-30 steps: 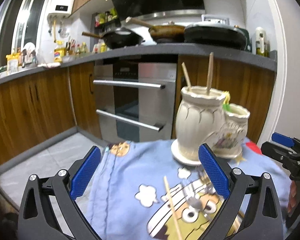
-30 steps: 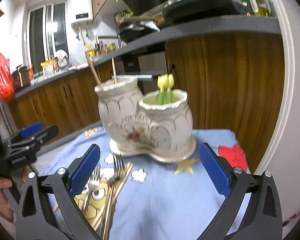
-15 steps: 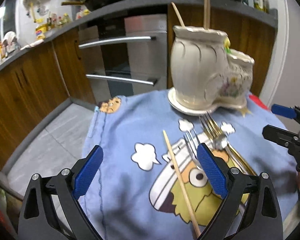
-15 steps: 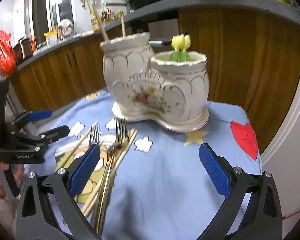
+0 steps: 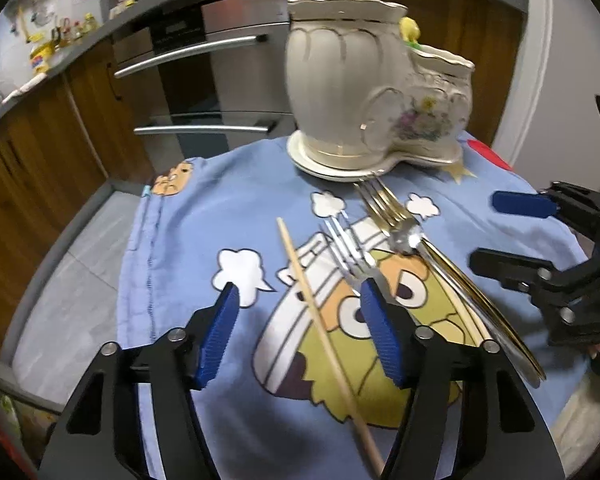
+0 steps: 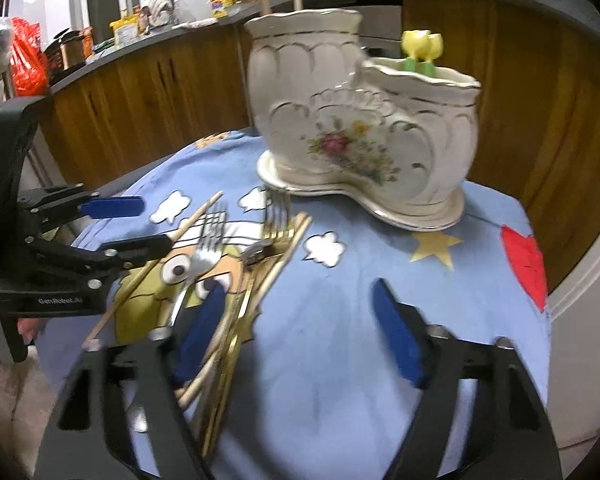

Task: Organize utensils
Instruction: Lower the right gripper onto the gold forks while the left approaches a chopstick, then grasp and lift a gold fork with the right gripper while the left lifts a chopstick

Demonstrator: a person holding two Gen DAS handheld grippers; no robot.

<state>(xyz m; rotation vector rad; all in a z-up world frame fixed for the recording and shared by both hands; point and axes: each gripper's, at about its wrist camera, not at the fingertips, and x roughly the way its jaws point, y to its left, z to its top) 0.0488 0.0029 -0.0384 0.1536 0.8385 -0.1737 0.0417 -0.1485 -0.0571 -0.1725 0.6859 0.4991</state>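
A cream ceramic utensil holder [image 5: 340,92] [image 6: 364,132] stands at the far side of a blue cartoon cloth [image 5: 188,248]. Its tall pot holds two chopsticks; its low pot holds yellow-topped green handles [image 6: 420,50]. A lone chopstick [image 5: 320,320] lies on the cloth and runs between the pads of my left gripper [image 5: 298,296], whose jaws are closing without touching it. A silver fork [image 5: 346,248] and gold forks [image 5: 384,204] lie just beyond. My right gripper [image 6: 300,312] is also closing, over bare cloth, its left finger [image 6: 200,320] above the gold handles [image 6: 236,320].
The cloth-covered table is small and round, and its edges drop to a grey tiled floor [image 5: 60,280]. Wooden cabinets and an oven [image 5: 204,80] stand behind it. A white wall [image 6: 580,300] is close on the right. A second chopstick [image 6: 284,256] lies beside the gold forks.
Both grippers have tipped downward and sunk toward the cloth. Their jaws have narrowed. The chopstick now lies between the left pads, and the utensil pile has come close under the right gripper.
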